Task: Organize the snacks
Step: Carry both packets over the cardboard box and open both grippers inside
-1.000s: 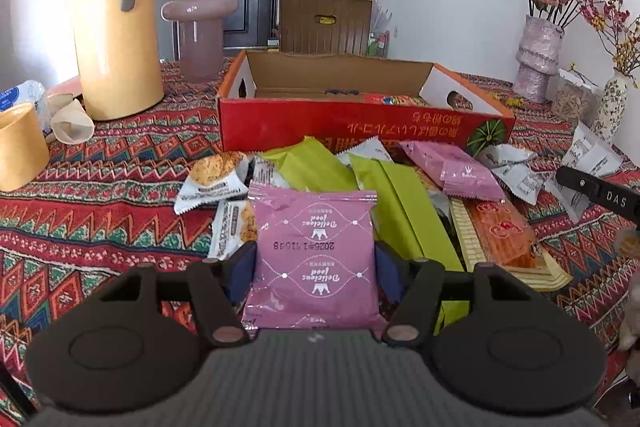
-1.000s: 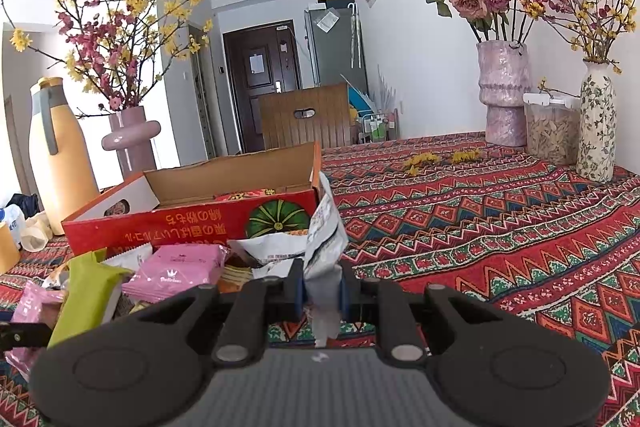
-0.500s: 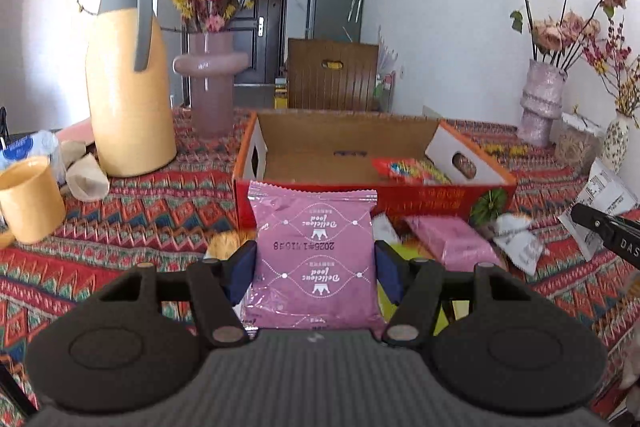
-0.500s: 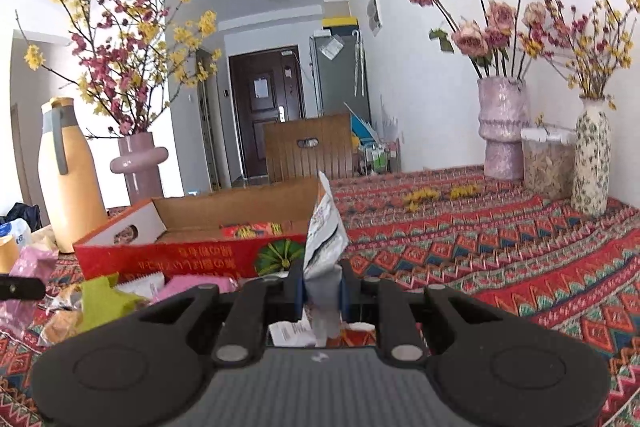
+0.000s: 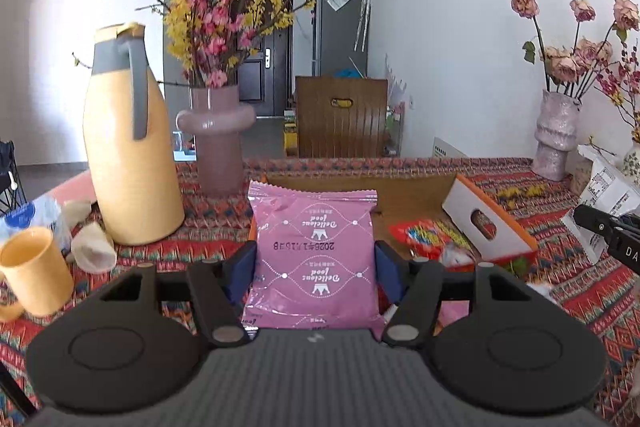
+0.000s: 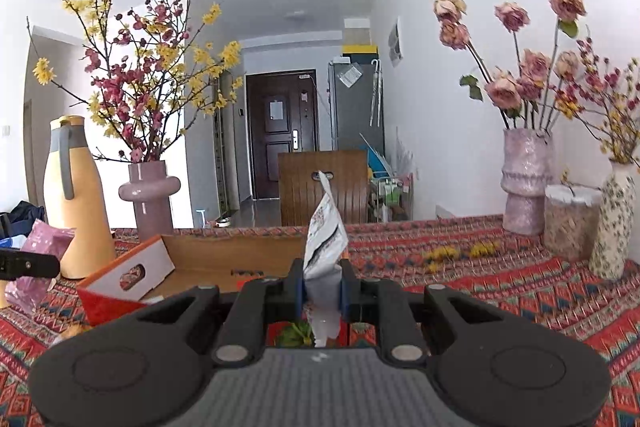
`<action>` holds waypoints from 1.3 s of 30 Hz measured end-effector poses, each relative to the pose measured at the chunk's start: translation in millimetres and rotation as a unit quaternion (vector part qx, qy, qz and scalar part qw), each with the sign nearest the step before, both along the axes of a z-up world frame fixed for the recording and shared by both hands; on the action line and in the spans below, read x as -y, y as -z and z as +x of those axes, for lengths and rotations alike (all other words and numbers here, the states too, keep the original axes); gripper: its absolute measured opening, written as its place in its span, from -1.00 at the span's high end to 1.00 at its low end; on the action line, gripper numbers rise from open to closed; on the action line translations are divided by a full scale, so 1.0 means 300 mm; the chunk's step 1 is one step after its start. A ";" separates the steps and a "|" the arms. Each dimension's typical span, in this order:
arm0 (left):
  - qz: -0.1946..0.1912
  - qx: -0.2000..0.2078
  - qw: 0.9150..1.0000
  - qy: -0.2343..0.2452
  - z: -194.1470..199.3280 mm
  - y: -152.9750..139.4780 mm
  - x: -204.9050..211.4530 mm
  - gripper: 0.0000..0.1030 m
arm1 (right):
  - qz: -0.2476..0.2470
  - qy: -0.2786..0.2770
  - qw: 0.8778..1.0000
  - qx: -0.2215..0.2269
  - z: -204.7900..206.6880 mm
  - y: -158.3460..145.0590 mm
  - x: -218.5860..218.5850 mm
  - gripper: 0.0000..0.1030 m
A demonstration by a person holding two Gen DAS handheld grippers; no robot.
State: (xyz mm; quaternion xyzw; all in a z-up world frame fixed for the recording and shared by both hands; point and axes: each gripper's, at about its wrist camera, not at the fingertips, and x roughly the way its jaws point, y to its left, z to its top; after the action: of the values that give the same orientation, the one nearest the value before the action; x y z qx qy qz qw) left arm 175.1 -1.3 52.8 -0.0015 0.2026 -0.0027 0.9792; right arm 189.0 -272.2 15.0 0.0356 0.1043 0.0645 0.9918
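Observation:
My left gripper [image 5: 315,269] is shut on a pink snack packet [image 5: 314,251] and holds it upright above the table, in front of the open red cardboard box [image 5: 486,227]. A red snack bag [image 5: 430,233] lies inside the box. My right gripper [image 6: 323,287] is shut on a white snack packet [image 6: 325,247], edge-on, raised just before the same box [image 6: 132,275]. The left gripper with its pink packet [image 6: 38,247] shows at the left edge of the right wrist view.
A yellow thermos jug [image 5: 128,155], a pink vase [image 5: 216,139] and a yellow cup [image 5: 34,267] stand left of the box. Vases [image 6: 528,183] and a jar [image 6: 570,223] stand at the right. A wooden chair back [image 5: 340,115] is behind the table.
Both grippers have risen with their packets and moved toward the box. The loose snack pile on the cloth has dropped below the left wrist view.

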 end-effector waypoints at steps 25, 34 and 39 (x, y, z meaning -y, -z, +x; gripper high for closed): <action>-0.030 -0.046 0.997 -0.061 0.401 0.148 -0.037 -0.23 | -0.039 0.005 0.998 -0.054 0.390 0.051 -0.190 0.69; -0.028 -0.037 0.997 -0.054 0.391 0.160 -0.026 -0.24 | -0.054 0.006 0.996 -0.074 0.415 0.094 -0.213 0.68; -0.034 -0.013 0.998 -0.050 0.359 0.145 -0.028 -0.76 | -0.050 0.008 0.996 -0.076 0.414 0.098 -0.206 0.49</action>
State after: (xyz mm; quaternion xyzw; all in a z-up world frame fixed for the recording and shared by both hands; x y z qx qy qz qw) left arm 282.9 7.1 9.2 -0.0454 0.2147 0.0392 0.9748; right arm 313.2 -210.4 -14.4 -0.0087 0.1819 0.0488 0.9821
